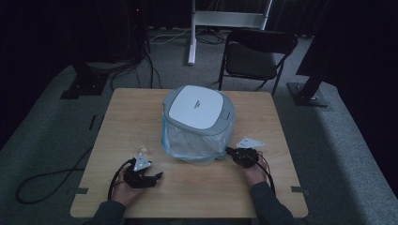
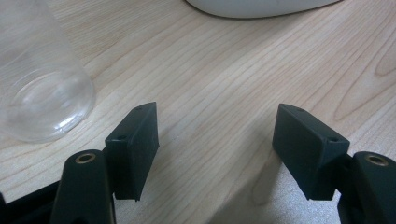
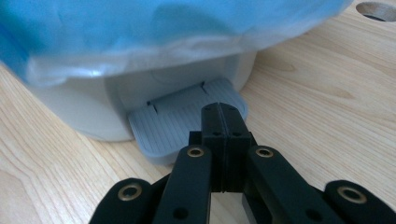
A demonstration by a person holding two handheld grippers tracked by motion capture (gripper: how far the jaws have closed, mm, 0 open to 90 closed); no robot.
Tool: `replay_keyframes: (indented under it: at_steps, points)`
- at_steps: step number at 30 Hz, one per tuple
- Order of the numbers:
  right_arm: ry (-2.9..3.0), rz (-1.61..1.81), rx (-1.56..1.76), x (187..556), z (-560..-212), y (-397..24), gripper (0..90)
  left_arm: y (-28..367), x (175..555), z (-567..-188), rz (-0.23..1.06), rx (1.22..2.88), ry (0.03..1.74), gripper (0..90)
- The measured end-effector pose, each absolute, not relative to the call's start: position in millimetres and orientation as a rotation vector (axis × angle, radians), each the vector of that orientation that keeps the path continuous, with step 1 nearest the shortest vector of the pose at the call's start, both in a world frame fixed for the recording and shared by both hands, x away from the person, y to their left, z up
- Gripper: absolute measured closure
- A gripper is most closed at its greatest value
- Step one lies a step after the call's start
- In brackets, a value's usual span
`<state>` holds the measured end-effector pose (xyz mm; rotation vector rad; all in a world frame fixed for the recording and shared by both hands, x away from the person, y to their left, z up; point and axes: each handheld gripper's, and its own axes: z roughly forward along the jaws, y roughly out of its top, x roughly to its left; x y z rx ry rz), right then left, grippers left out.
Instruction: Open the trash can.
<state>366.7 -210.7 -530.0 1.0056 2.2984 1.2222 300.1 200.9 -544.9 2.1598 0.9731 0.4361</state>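
We press our closed right gripper (image 3: 223, 112) on the stiff ribbed pedal (image 3: 173, 126) at the bin's (image 1: 199, 110) five o'clock; left gripper (image 2: 215, 140) gapes empty

The bin (image 1: 199, 123) stands mid-table (image 1: 141, 197), cup (image 1: 139, 140) to its left.

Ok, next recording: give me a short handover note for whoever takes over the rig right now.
Left gripper: open, holding nothing, low over the table beside the clear cup.
Right gripper: shut, holding nothing, tips over the grey pedal at the foot of the pedal bin.
Bin stands mid-table, blue liner fitted, lid down.
Done: right gripper lined up on the pedal.
Left, probably: press the pedal, raise the lid, drop the cup in.
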Motion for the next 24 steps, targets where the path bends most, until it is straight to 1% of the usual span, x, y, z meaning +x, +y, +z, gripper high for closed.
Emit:
replay_keyframes:
  at_steps: [9, 24]
  points:
    - [2.309, 1.264, 0.971, 368, -530, -203, 90.0, 201, 300, -545, 0.435, 2.159, 0.972, 32.0]
    - [2.293, 1.328, 0.967, 368, -538, -208, 90.0, 201, 300, -545, 0.435, 2.160, 0.972, 32.1]
